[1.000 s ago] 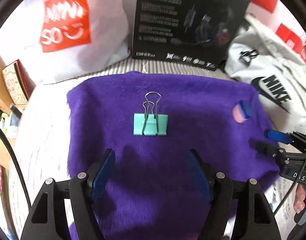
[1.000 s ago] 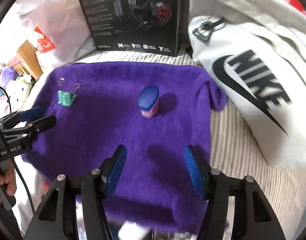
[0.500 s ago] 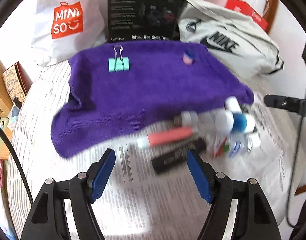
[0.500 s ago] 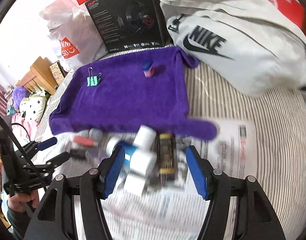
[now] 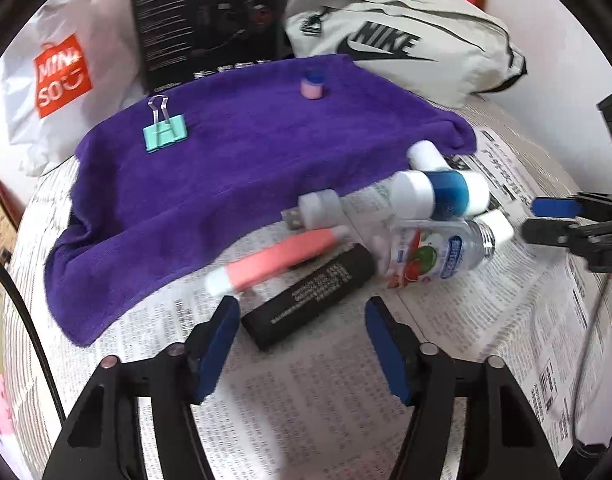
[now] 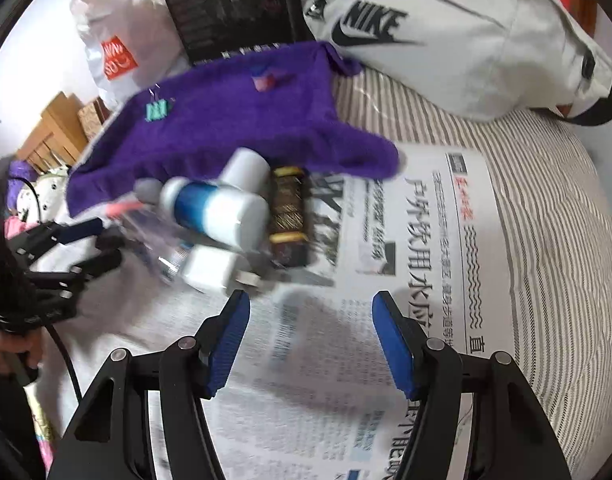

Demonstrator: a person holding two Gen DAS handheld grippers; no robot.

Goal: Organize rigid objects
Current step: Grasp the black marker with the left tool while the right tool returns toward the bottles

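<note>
As both wrist cameras pull back from the purple towel (image 5: 210, 184), a heap of unsorted items that was out of view a second ago now fills the foreground on the newspaper (image 5: 346, 392) spread over the striped bed. The left gripper (image 5: 302, 344) has come away from the mint binder clip (image 5: 165, 133), which it was hovering over a second ago, and now hangs just short of a black rectangular bar (image 5: 310, 294); its blue fingers are spread wide with nothing between them. The right gripper (image 6: 310, 338) is likewise parted and empty, poised over bare newsprint near the right side of the pile.

Two things lie on the towel, well apart: the binder clip toward its left and a small pink-and-blue piece (image 5: 312, 85) toward the back. The pile waits at the towel's near edge: a pink-and-white tube (image 5: 274, 264) touching the black bar, a white bottle with a blue band (image 5: 442, 192), a clear plastic bottle with a fruit label (image 5: 434, 256) and a dark box with gold print (image 6: 288, 216). Motion blur makes the smaller pieces hard to name.

The retreat suggests that placing is done for the moment and each gripper is turning to fetch its next item; most of the sorting appears still ahead. The black bar looks the likeliest pick for the left gripper, though the tube leaning on it may shift when it lifts.
</note>
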